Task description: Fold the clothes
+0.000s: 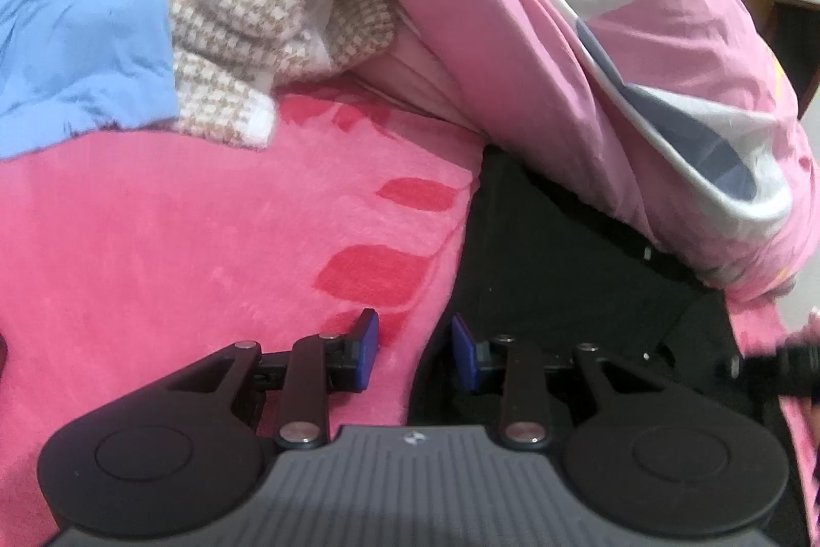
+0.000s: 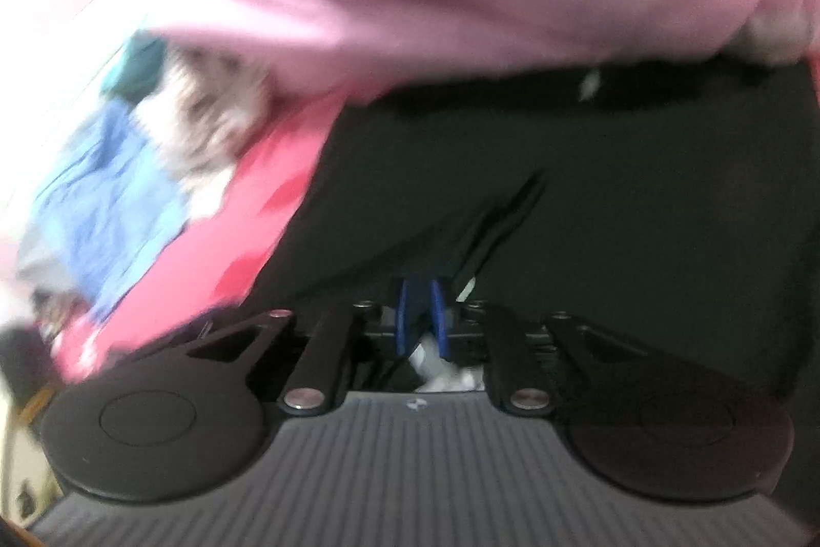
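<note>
Right wrist view: right claw (image 2: pixel 423 316), narrow, loosely straddles black garment (image 2: pixel 589 188); left claw (image 1: pixel 415 349) gapes empty; fold could slip.

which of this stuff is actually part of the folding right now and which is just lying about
In use: black garment; left gripper; right gripper.
Lying about: blue cloth; checked knit; pink blanket; pink quilt.

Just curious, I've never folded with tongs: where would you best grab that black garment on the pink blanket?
Probably the black garment at its bare left edge, where it lies flat on the pink blanket. The left gripper already straddles that edge, so come from the near side. The far edge is tucked under the quilt.
</note>
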The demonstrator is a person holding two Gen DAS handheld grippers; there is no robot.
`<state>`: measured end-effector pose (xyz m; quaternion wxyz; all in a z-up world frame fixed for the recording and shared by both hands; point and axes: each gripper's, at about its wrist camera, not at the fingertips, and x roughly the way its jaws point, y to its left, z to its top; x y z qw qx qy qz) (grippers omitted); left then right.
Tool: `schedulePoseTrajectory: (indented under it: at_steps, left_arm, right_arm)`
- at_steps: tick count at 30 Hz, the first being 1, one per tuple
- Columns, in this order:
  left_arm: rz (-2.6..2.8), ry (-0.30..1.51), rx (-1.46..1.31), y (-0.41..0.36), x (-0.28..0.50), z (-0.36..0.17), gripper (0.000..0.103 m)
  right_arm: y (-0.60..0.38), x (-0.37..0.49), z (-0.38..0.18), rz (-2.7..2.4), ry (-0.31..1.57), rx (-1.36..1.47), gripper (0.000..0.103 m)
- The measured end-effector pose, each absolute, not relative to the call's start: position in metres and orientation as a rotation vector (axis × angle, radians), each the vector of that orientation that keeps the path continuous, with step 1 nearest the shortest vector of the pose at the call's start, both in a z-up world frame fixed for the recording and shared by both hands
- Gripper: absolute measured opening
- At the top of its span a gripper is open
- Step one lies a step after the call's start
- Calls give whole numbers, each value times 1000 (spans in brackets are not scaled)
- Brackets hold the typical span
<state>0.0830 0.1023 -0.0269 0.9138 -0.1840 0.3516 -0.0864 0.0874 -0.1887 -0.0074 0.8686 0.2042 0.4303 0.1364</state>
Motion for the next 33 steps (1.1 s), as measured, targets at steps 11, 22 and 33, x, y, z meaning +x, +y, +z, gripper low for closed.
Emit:
schedulePoseTrajectory:
  at_steps: [11,22,33]
  left_arm:
    - [-181,727,-376,103,84,-27,33]
    - [-176,724,-366,102,83,-27,33]
    - [-173,724,-365,102,83,-27,33]
  right_arm:
    - [-131,55,-12,360,882,189,17]
    - [-132,37,-13,386,873,253,0]
    - [-138,59,-19,305,830,260,22]
